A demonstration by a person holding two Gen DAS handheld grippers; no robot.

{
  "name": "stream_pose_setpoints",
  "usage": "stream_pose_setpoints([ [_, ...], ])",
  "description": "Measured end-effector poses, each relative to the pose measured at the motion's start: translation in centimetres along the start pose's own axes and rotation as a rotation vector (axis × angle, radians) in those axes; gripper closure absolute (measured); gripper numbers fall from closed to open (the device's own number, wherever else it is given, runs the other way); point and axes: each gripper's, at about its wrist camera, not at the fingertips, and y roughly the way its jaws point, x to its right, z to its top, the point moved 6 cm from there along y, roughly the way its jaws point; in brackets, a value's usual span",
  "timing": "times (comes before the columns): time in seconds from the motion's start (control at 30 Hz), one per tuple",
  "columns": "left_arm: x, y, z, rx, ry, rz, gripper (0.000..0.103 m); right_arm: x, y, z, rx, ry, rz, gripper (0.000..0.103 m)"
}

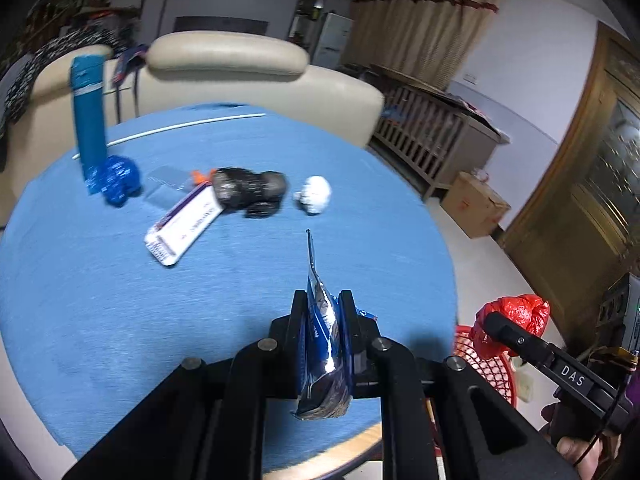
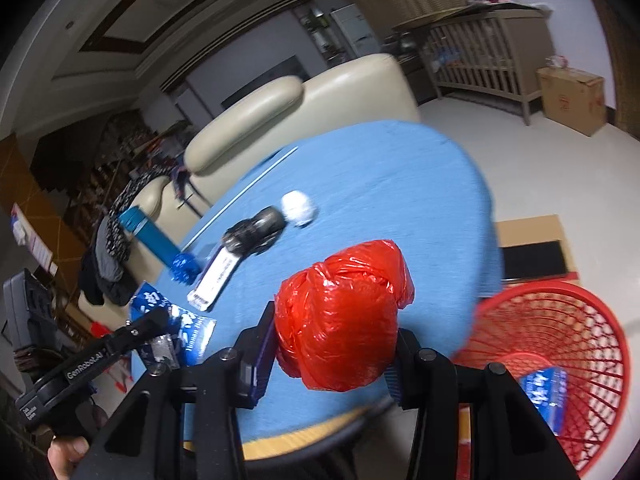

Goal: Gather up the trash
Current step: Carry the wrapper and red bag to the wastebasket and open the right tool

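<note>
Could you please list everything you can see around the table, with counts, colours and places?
Table: one, round, blue-covered, in front of a cream sofa.
Red bag: one, crumpled, in the right gripper.
Foil wrapper: one, blue and silver, in the left gripper.
Basket: one, red mesh, beside the table; a blue packet lies inside.
White wad: one, mid-table.
Black wad: one, beside the white one.
White box: one, flat, mid-table.
Blue wad: one, beside a tall blue bottle.
Cardboard box: one, brown, on the floor.
Left gripper: shut on the wrapper.
Right gripper: shut on the red bag.
</note>
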Motion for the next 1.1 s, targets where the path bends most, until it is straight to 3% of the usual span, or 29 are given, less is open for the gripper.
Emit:
stream_pose_setpoints([
  [0.33, 8.8, 0.4, -0.1, -0.01, 0.155, -0.11, 0.087, 7.8, -6.3, 0.9, 0.098, 0.096, -0.091, 0.054],
  [0.53, 13.4, 0.8, -0.5, -0.024, 0.231, -0.167, 0.087, 11.1, -8.0, 0.6, 0.117, 0.136, -0.128, 0.054],
  [0.97, 19.7, 3.1, -3.1, -0.102, 0.337, -0.212, 0.087, 17.2, -6.8, -3.4, 0.026, 0.241, -0.188, 0.052],
  [1.03, 20.2, 3.6, -3.4, -0.113, 0.345, -0.214, 0.087, 18.0, -6.3, -4.2, -0.005, 0.261, -0.199, 0.048],
  [1.1, 20.7, 4.0, -3.8, -0.125, 0.352, -0.215, 0.087, 18.8, -5.9, -5.0, -0.038, 0.287, -0.207, 0.035],
])
